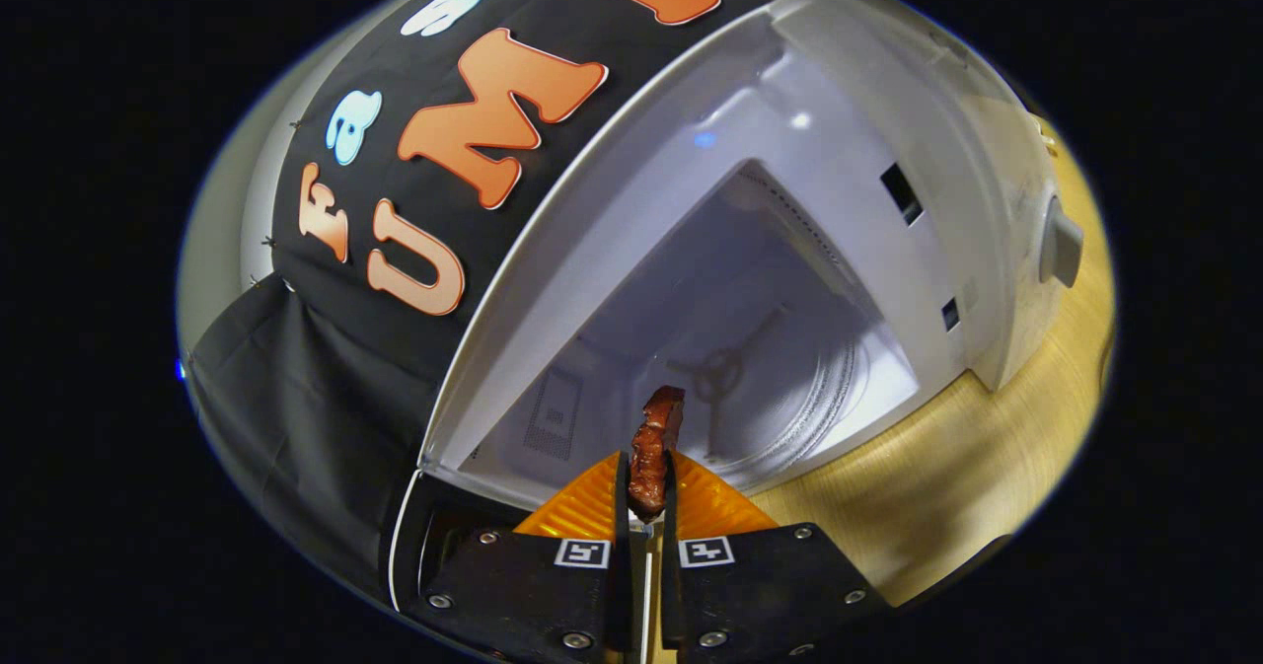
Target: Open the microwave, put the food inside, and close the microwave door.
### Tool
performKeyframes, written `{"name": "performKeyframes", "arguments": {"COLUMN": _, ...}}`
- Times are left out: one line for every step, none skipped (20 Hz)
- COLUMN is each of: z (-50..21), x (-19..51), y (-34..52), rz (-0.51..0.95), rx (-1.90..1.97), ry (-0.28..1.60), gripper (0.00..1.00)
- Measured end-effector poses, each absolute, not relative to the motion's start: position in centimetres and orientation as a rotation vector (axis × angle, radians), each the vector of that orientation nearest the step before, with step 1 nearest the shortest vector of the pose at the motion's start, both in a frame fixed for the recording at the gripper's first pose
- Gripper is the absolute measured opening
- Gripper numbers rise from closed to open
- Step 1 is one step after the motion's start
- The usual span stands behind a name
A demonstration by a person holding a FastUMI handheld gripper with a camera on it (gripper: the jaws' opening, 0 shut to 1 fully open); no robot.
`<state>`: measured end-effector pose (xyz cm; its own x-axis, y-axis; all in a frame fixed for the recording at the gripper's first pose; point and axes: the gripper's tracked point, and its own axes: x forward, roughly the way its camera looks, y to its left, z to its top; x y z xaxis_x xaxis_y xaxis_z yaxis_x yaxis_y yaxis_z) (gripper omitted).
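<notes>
With the microwave (789, 250) open and your gripper (646, 491) clenched on the food (654, 452), carry it over the turntable (789, 398), then release.

Gripper (648, 491) closed on a held piece, seen along its own two fingers.

The two orange ribbed fingers (577, 508) stand nearly together, one on each side of a narrow gap, and both press on the dark reddish-brown piece of food (655, 452), which stands upright between them and rises above their tips. Behind the fingers lie two black mounting plates (760, 585), fastened with silver screws, each carrying a small square black-and-white marker (582, 553) at its inner top corner. A pale slot runs down between the plates along the centre line. The whole view is rolled clockwise, so the gripper is held tilted. The fingertips point into the open front of the microwave (849, 250).
</notes>
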<state>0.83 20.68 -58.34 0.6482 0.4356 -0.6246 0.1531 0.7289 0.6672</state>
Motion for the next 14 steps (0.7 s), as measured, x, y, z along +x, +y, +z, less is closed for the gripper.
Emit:
{"name": "performKeyframes", "arguments": {"z": -58.7, "x": 1.4, "y": 20.5, "rz": 0.153, "rx": 0.753, "ry": 0.848, "gripper": 0.11}}
{"name": "performKeyframes", "arguments": {"z": -59.1, "x": 2.0, "y": 20.5, "rz": 0.128, "rx": 0.745, "ry": 0.833, "gripper": 0.11}}
{"name": "performKeyframes", "arguments": {"z": -59.6, "x": 2.5, "y": 20.3, "rz": 0.104, "rx": 0.738, "ry": 0.819, "gripper": 0.11}}
{"name": "performKeyframes", "arguments": {"z": -60.0, "x": 2.9, "y": 20.1, "rz": 0.085, "rx": 0.735, "ry": 0.813, "gripper": 0.11}}
{"name": "performKeyframes", "arguments": {"z": -60.3, "x": 2.9, "y": 20.2, "rz": 0.072, "rx": 0.742, "ry": 0.816, "gripper": 0.11}}
{"name": "performKeyframes", "arguments": {"z": -60.3, "x": 2.6, "y": 20.6, "rz": 0.067, "rx": 0.746, "ry": 0.825, "gripper": 0.11}}
{"name": "performKeyframes", "arguments": {"z": -60.1, "x": 2.5, "y": 20.7, "rz": 0.052, "rx": 0.738, "ry": 0.806, "gripper": 0.11}}
{"name": "performKeyframes", "arguments": {"z": -59.9, "x": 2.4, "y": 21.0, "rz": 0.046, "rx": 0.718, "ry": 0.782, "gripper": 0.11}}
{"name": "performKeyframes", "arguments": {"z": -59.8, "x": 2.3, "y": 21.3, "rz": 0.043, "rx": 0.714, "ry": 0.773, "gripper": 0.11}}
{"name": "performKeyframes", "arguments": {"z": -60.0, "x": 2.2, "y": 22.0, "rz": 0.043, "rx": 0.725, "ry": 0.781, "gripper": 0.11}}
{"name": "performKeyframes", "arguments": {"z": -60.3, "x": 2.2, "y": 22.4, "rz": 0.039, "rx": 0.746, "ry": 0.794, "gripper": 0.12}}
{"name": "performKeyframes", "arguments": {"z": -60.9, "x": 2.3, "y": 22.6, "rz": 0.024, "rx": 0.757, "ry": 0.802, "gripper": 0.12}}
{"name": "performKeyframes", "arguments": {"z": -61.2, "x": 2.6, "y": 22.6, "rz": 0.008, "rx": 0.761, "ry": 0.794, "gripper": 0.12}}
{"name": "performKeyframes", "arguments": {"z": -61.2, "x": 2.9, "y": 22.6, "rz": -0.009, "rx": 0.762, "ry": 0.779, "gripper": 0.12}}
